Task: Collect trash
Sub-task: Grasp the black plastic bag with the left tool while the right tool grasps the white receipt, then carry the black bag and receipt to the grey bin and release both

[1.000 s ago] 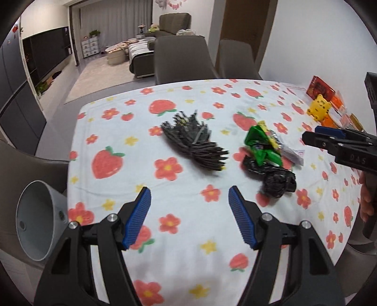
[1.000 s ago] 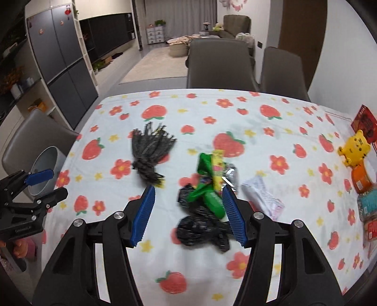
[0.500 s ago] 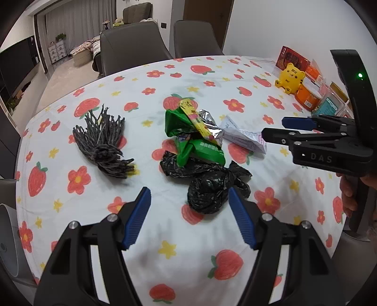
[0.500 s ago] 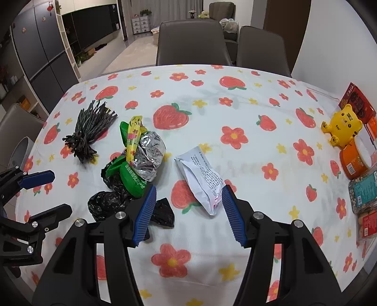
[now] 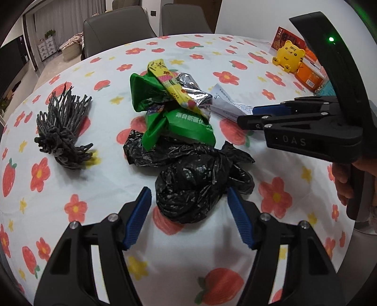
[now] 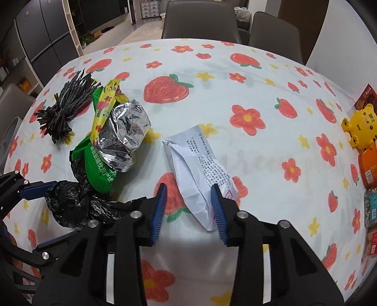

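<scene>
My table with the white cloth printed in strawberries and flowers (image 6: pixel 235 98) fills both views; grey dining chairs (image 6: pixel 200 21) sit at the top of the frame, and dark cabinets (image 6: pixel 47 30) run along the upper left.

The trash lies mid-table. A crumpled black plastic bag (image 5: pixel 195 183) sits at lower centre of the left view. Behind it, a green printed wrapper (image 5: pixel 181 122) touches the bag, with a yellow snack wrapper (image 5: pixel 174 87) and a crinkled silver foil pouch (image 6: pixel 124 136) on top. A dark grey bundle of cords (image 5: pixel 63 131) lies apart at left. A white printed paper packet (image 6: pixel 200 164) lies just right of the pile.

My left gripper (image 5: pixel 188 214) is spread wide, fingers on either side of the black bag's near end, holding nothing. My right gripper (image 6: pixel 188 209) is partly open, blue pads (image 6: pixel 218 211) flanking the packet's near corner; the right pad looks to be touching it, but no grip yet.

Step in hand, as I judge it: pinch both pieces. For the bag, go low and close on the bulk, since thin film slips. For the packet, centre the folded end between the pads before closing.

Not trash, I judge: a yellow tiger figure (image 6: pixel 362 127) and an orange box (image 6: pixel 368 167) at the right edge.
</scene>
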`<state>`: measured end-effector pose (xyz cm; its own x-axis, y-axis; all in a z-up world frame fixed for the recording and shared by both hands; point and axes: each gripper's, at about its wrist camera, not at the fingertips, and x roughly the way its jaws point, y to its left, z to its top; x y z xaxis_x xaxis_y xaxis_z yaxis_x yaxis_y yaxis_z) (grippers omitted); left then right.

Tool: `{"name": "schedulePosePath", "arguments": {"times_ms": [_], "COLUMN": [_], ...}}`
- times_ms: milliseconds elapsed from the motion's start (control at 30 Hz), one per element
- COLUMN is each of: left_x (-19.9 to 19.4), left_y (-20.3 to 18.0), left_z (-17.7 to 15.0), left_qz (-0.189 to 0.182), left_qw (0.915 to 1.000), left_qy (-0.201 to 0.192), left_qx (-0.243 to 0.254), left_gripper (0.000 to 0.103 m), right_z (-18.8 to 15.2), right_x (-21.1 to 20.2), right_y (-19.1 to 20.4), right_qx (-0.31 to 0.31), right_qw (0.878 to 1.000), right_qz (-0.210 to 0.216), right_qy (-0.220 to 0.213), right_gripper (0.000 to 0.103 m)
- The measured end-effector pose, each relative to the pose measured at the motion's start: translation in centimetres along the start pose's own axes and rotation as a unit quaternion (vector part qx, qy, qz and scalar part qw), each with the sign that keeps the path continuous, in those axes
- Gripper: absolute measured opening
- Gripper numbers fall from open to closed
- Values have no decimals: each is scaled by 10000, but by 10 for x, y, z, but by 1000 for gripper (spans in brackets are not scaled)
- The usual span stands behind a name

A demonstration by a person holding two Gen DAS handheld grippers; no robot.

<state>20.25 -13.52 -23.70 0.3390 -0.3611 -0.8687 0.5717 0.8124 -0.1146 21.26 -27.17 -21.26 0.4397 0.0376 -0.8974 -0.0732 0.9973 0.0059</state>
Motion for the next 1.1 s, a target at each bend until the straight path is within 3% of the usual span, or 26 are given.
{"name": "schedulePosePath", "arguments": {"times_ms": [100,233,733,1100], "left_x": [5,0,-55,-123], "left_y": [-1,-2,17,83], "left_z": [2,3,-11,-46], "left_qz": [-64,-173,-107,410], "left_qw": [10000,9998,9995,9955], "left_qy": [1,-53,-306,-580], "left_qx": [15,28,-67,-625], "left_gripper": [44,34,33,33], "right_z": [-1,-2,-16,-9], "right_x": [1,-9,-71,-107], "right_y": [3,5,37,120], "right_qx": [-54,-53,-40,-514], "right_qw": [10000,9999,9992,9954], "right_qz": [24,48,214,619], "right_qy": [6,-92,-338,-517], "right_gripper": [7,2,0,0]}}
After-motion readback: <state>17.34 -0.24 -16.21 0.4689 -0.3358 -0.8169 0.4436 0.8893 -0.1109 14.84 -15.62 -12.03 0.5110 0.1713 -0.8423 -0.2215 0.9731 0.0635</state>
